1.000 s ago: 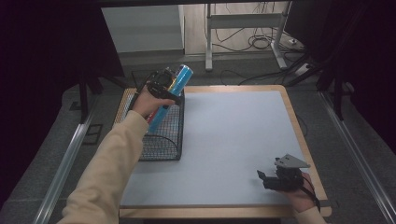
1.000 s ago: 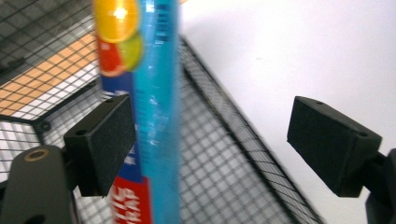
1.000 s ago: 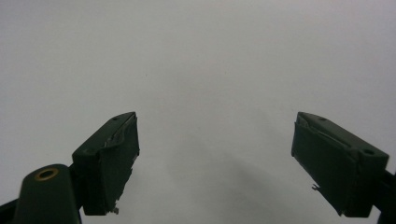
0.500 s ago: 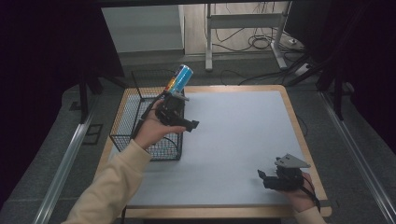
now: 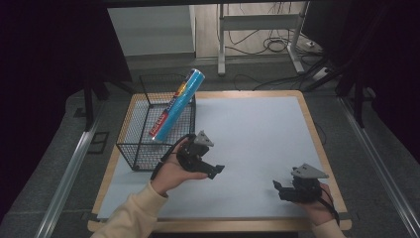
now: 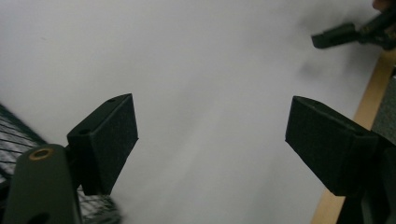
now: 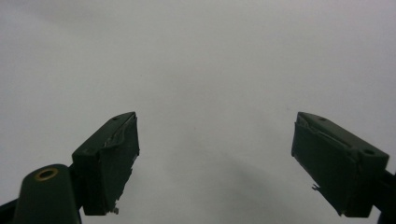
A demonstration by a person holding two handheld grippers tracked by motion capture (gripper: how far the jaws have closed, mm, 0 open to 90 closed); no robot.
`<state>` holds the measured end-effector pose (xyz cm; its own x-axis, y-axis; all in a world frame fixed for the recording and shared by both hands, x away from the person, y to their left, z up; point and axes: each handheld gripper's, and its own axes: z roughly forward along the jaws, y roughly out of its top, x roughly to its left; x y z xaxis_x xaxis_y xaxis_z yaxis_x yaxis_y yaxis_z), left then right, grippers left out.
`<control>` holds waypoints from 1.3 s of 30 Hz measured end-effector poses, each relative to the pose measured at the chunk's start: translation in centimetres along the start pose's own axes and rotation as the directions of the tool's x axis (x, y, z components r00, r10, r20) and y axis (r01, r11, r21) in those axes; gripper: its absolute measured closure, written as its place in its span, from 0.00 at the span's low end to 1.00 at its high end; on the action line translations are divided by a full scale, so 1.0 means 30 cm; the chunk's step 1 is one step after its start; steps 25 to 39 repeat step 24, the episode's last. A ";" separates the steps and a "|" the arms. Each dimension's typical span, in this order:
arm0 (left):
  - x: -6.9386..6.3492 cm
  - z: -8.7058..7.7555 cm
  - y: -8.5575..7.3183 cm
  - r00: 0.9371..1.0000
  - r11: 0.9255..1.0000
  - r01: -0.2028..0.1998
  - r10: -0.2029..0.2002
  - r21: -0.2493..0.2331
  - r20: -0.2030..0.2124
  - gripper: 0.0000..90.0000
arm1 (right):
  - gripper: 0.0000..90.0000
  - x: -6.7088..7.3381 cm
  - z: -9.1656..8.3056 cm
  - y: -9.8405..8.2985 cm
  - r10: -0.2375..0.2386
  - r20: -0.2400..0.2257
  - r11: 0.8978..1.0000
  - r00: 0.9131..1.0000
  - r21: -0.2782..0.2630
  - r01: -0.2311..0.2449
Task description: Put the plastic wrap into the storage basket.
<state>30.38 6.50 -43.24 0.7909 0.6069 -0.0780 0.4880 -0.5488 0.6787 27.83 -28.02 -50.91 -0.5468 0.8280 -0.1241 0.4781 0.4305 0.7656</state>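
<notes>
The table (image 5: 257, 124), wooden-edged and covered by a pale sheet, carries one black wire basket (image 5: 143, 144) on its left side. One long blue tube (image 5: 177, 104) with red and yellow print leans in that basket, its lower end down inside the mesh and its upper end sticking out past the basket's far right corner; the lettering is too small to read.

Two grippers are in view, one in each hand. The left gripper (image 5: 210, 168) sits just right of the basket's near right corner, close to it but not touching, with the blue tube well up and behind it — nothing lies between its jaws. In the left gripper view (image 6: 212, 140) the two black jaws stand wide apart over bare sheet, a corner of the basket's mesh (image 6: 18, 135) is cut off at the lower left edge, and the other gripper (image 6: 350, 33) appears blurred at the top right by the table's wooden edge.

The right gripper (image 5: 283, 191) rests far from the basket, near the table's front right corner. In the right gripper view (image 7: 215, 149) its jaws are spread wide with only pale sheet between them — their pad edges look worn and frayed.
</notes>
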 end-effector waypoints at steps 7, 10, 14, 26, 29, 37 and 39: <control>-0.038 0.035 -0.078 1.000 1.000 -0.012 0.012 -0.012 -0.001 0.19 | 0.17 0.001 -0.008 0.008 0.010 0.006 1.000 1.000 -0.023 -0.010; -0.046 0.048 -0.091 1.000 1.000 -0.028 0.028 0.004 0.002 0.19 | 0.17 -0.001 -0.009 0.010 0.010 0.009 1.000 1.000 -0.029 -0.009; -0.052 0.060 -0.104 1.000 1.000 -0.028 0.028 0.007 0.003 0.19 | 0.17 -0.003 -0.009 0.011 0.015 0.012 0.999 1.000 -0.035 -0.015; -0.052 0.079 -0.123 1.000 1.000 -0.023 0.023 -0.005 -0.002 0.19 | 0.17 -0.009 -0.007 0.013 0.009 0.009 0.998 1.000 -0.055 -0.009; -0.052 0.079 -0.123 1.000 1.000 -0.023 0.023 -0.005 -0.002 0.19 | 0.17 -0.009 -0.007 0.013 0.009 0.009 0.998 1.000 -0.055 -0.009; -0.052 0.079 -0.123 1.000 1.000 -0.023 0.023 -0.005 -0.002 0.19 | 0.17 -0.009 -0.007 0.013 0.009 0.009 0.998 1.000 -0.055 -0.009; -0.052 0.079 -0.123 1.000 1.000 -0.023 0.023 -0.005 -0.002 0.19 | 0.17 -0.009 -0.007 0.013 0.009 0.009 0.998 1.000 -0.055 -0.009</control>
